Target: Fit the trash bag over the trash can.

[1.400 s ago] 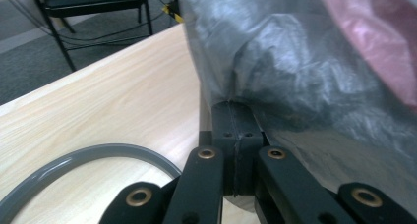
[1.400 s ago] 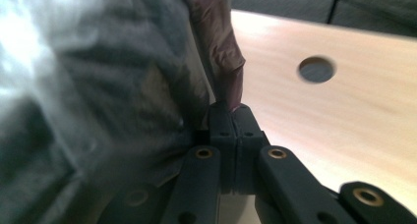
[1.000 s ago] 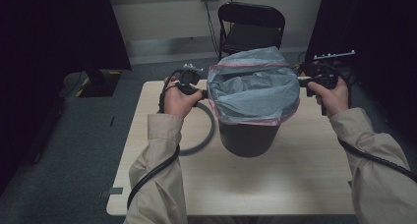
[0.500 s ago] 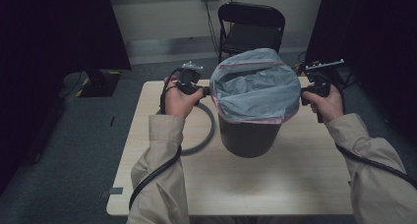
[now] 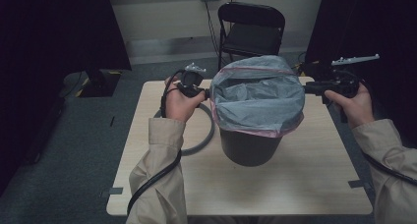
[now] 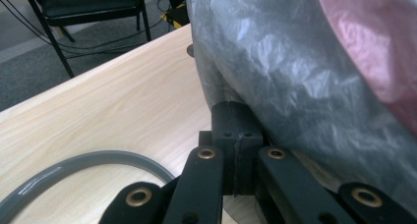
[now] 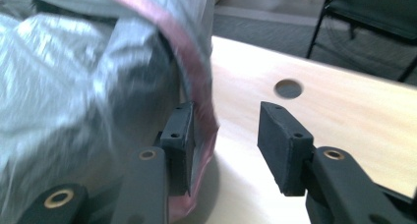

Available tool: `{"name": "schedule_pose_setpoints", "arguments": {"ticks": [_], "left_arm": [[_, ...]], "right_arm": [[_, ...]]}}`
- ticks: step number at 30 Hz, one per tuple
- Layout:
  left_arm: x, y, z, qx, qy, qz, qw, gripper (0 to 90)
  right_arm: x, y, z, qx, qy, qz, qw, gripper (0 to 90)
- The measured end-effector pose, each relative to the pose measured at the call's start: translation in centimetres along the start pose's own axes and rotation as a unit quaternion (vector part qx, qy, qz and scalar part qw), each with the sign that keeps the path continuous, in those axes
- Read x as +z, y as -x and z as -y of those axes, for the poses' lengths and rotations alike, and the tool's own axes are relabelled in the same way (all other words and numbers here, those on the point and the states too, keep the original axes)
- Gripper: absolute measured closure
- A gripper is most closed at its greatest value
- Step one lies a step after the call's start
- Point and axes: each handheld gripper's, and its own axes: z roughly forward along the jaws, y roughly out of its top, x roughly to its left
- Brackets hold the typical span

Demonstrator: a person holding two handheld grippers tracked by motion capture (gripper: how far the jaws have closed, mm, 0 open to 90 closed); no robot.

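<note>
Left gripper [image 5: 204, 92]: jaws pressed together, seemingly pinching the grey bag [image 5: 255, 94] draped over the black bin [image 5: 248, 145] mid-table. Right gripper [image 7: 223, 135]: spread, 1 jaw against the pink hem [image 7: 199, 86]. Close it, then pull both sides down evenly.

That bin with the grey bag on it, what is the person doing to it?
A person is fitting a grey bin bag over a dark bin on a wooden table, using a gripper in each hand. The left gripper is shut at the bag's side, though whether it pinches the plastic is hard to tell. The right gripper is open, with the bag's pink hem against one jaw. The bag bulges over the rim. A grey ring lies on the table beside the bin.
</note>
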Motion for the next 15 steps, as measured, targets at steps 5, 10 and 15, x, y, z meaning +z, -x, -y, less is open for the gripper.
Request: {"name": "schedule_pose_setpoints", "arguments": {"ticks": [5, 10, 15], "left_arm": [[0.4, -0.3, 0.1, -0.002, -0.005, 0.004, 1.0000, 90.0], [0.8, -0.9, 0.1, -0.010, -0.011, 0.006, 0.9999, 90.0], [1.1, -1.3, 0.1, -0.014, -0.018, 0.010, 0.9997, 90.0]], "right_arm": [[1.9, 0.0, -0.6, -0.007, -0.006, -0.010, 0.9999, 58.5], [3.9, 0.6, -0.6, 0.024, -0.009, -0.044, 0.9987, 85.2], [6.2, 0.6, -0.7, 0.025, -0.028, -0.056, 0.9977, 90.0]]}}
